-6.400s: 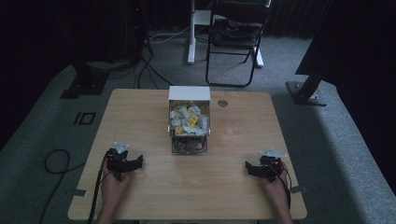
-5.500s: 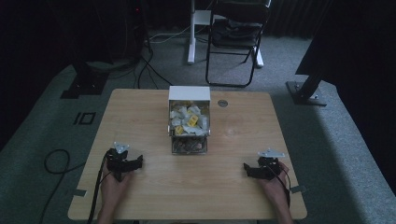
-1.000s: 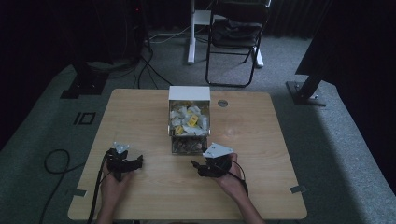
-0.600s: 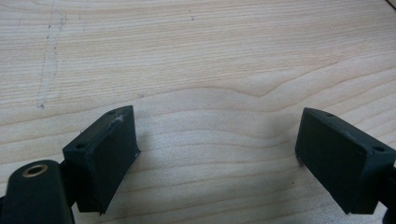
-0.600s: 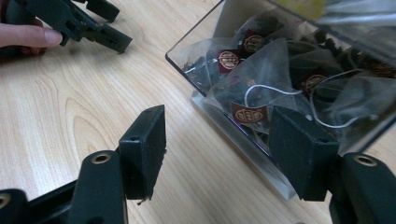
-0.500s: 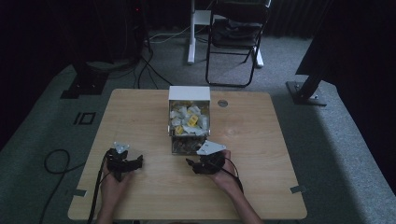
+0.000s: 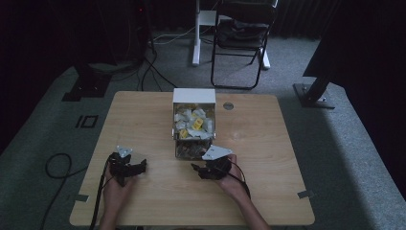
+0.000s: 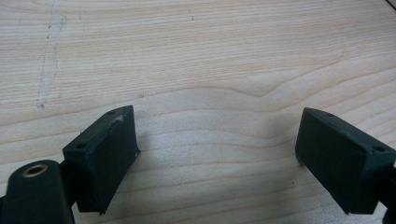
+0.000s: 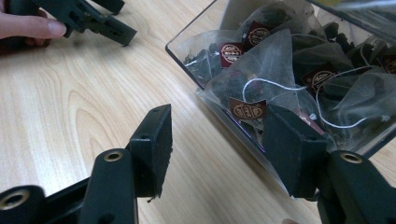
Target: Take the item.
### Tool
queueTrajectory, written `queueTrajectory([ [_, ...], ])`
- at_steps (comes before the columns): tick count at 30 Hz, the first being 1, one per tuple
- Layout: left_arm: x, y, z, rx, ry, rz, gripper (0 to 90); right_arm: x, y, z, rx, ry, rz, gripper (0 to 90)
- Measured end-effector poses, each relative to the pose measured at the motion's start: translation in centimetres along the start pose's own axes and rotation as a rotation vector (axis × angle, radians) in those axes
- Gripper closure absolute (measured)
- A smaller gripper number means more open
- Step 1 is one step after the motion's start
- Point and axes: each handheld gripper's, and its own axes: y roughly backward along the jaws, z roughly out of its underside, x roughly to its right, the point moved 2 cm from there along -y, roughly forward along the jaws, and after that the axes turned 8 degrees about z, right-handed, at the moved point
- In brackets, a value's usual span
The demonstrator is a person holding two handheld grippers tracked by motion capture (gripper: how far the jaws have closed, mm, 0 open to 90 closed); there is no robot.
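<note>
Right gripper [image 7: 205, 170] sits just off the near end of the clear box [image 7: 193, 125], jaws spread wide and holding nothing. That box stands mid-table, its long axis running from the near edge to the far edge. Tea bags [image 9: 261, 79] are heaped in its near compartment, straight ahead of the right jaws and a touch to their right. Left gripper [image 7: 128, 168] rests near the table's [image 7: 143, 120] near-left corner, also splayed and bare, well apart from the box. The right hand looks the likelier picker.

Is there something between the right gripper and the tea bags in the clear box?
Yes. The clear box's near wall stands between the open right gripper and the tea bags; its top looks open.
</note>
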Motion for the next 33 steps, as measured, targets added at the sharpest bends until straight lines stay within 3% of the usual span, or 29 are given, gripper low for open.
queueTrajectory([
  [9,0.0,0.0,0.0,0.0,0.0,0.0,13.7,-0.9,0.7,0.4,0.01,0.026,-0.011,43.4],
  [25,0.0,0.0,0.0,-0.002,-0.001,0.0,13.7,-1.3,1.9,0.7,0.034,0.015,-0.001,47.6],
  [28,0.0,0.0,0.0,-0.001,-0.001,0.0,13.7,-1.1,2.2,0.4,0.054,0.004,0.02,50.6],
  [31,0.0,0.0,0.0,-0.002,-0.001,0.0,13.7,-0.8,2.5,-0.2,0.079,-0.003,0.051,66.3],
  [33,0.0,0.0,0.0,-0.001,-0.001,0.0,13.7,-0.6,2.5,-0.6,0.097,-0.013,0.064,70.7],
])
